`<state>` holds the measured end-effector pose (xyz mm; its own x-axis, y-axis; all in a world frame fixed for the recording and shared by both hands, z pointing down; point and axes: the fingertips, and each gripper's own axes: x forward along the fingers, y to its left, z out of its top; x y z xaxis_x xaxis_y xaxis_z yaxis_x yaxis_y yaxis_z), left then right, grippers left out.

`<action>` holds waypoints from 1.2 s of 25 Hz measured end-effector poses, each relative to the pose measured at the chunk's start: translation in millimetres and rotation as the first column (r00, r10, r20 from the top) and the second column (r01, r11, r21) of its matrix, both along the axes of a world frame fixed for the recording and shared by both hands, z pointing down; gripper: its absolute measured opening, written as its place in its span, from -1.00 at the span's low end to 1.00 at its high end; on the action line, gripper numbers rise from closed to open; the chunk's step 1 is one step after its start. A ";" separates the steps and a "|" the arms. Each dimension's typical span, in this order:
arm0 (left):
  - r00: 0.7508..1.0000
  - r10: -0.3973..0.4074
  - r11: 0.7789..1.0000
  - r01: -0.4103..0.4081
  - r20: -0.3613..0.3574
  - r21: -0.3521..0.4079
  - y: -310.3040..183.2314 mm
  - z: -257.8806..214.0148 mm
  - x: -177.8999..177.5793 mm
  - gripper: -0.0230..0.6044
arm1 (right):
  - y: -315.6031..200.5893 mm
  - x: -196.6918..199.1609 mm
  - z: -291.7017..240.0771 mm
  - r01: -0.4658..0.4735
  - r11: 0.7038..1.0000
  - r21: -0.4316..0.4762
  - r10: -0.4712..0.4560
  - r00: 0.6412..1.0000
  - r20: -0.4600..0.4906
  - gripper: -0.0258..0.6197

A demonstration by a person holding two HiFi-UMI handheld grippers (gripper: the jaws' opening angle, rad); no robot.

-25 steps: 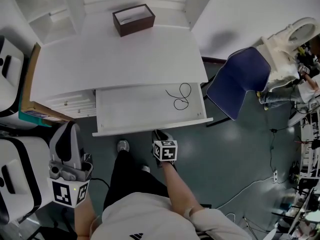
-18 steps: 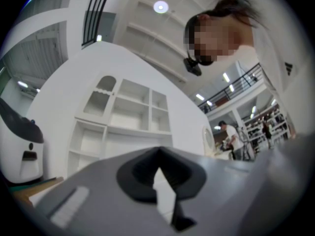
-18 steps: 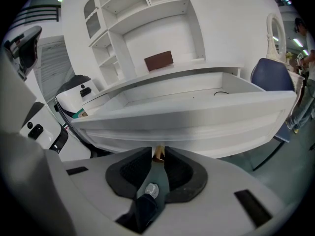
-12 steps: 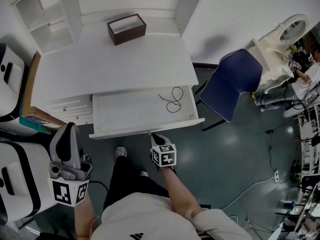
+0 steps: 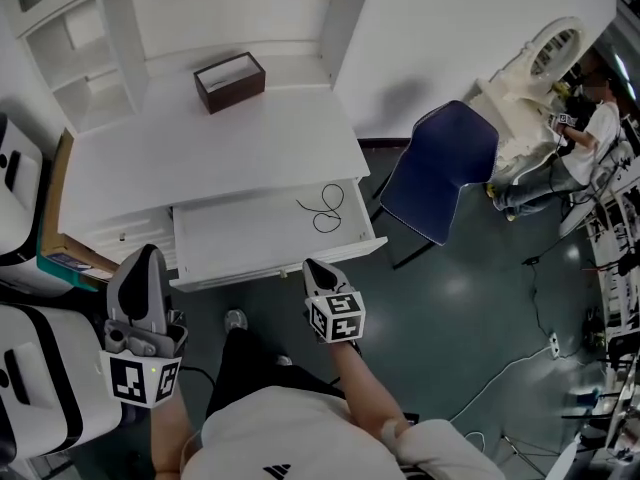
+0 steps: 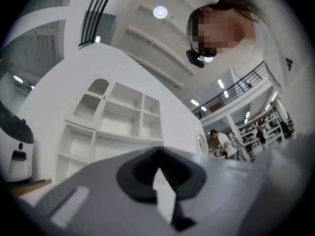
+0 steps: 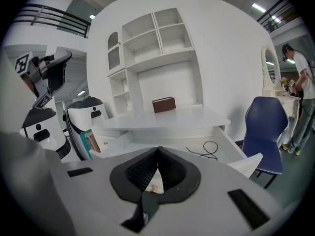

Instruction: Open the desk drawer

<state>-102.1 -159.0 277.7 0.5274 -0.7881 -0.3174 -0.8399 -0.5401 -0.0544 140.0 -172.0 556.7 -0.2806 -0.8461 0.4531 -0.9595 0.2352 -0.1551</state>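
The white desk (image 5: 200, 148) has its wide drawer (image 5: 250, 238) pulled out, also visible in the right gripper view (image 7: 224, 144). A black looped cable (image 5: 325, 208) lies inside it at the right. My right gripper (image 5: 312, 266) hangs just in front of the drawer's front edge, level with it and apart from it. Its jaws are shut with nothing between them (image 7: 158, 154). My left gripper (image 5: 140, 258) is raised at the left, clear of the desk. It points upward at the shelving, and its jaws meet at the tips (image 6: 158, 156).
A brown open box (image 5: 229, 81) sits at the back of the desk top. A blue chair (image 5: 435, 173) stands to the right of the drawer. White rounded machines (image 5: 30, 368) and a cardboard sheet (image 5: 55, 198) crowd the left side. A person (image 5: 590, 118) works at the far right.
My right gripper has risen from below the drawer front up to its edge. The left gripper has lifted a little. The drawer stays pulled out.
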 end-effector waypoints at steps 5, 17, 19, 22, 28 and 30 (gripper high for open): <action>1.000 0.016 1.000 -0.016 -0.003 0.006 3.4 -6.0 10.1 -0.91 | 0.1 12.2 -46.6 -0.018 0.995 0.102 0.019 1.000 -0.015 -0.94; 0.998 0.068 0.997 -0.068 -0.008 0.032 15.5 -19.6 33.1 -0.91 | 18.9 30.2 -150.9 -0.014 0.946 0.325 0.045 0.995 -0.086 -0.97; 0.997 0.075 0.997 -0.075 -0.006 0.036 17.6 -21.9 37.0 -0.91 | 23.3 33.5 -167.8 -0.016 0.933 0.358 0.054 0.994 -0.097 -0.97; 0.997 0.083 0.996 -0.082 0.000 0.040 21.7 -26.3 43.0 -0.91 | 31.0 40.0 -192.2 -0.027 0.916 0.399 0.075 0.992 -0.106 -0.97; 0.996 0.091 0.995 -0.091 -0.002 0.045 26.5 -31.5 51.2 -0.91 | 46.1 50.1 -231.5 -0.047 0.879 0.474 0.109 0.989 -0.103 -0.97; 0.996 0.089 0.995 -0.088 -0.007 0.040 27.7 -31.5 52.2 -0.91 | 51.7 50.7 -242.7 -0.044 0.866 0.498 0.112 0.988 -0.107 -0.97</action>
<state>-49.9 -131.3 246.2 0.5915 -0.7254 -0.3521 -0.7895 -0.6098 -0.0699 190.7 -120.3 314.0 -0.1731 -0.9849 -0.0020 -0.9813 0.1723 0.0859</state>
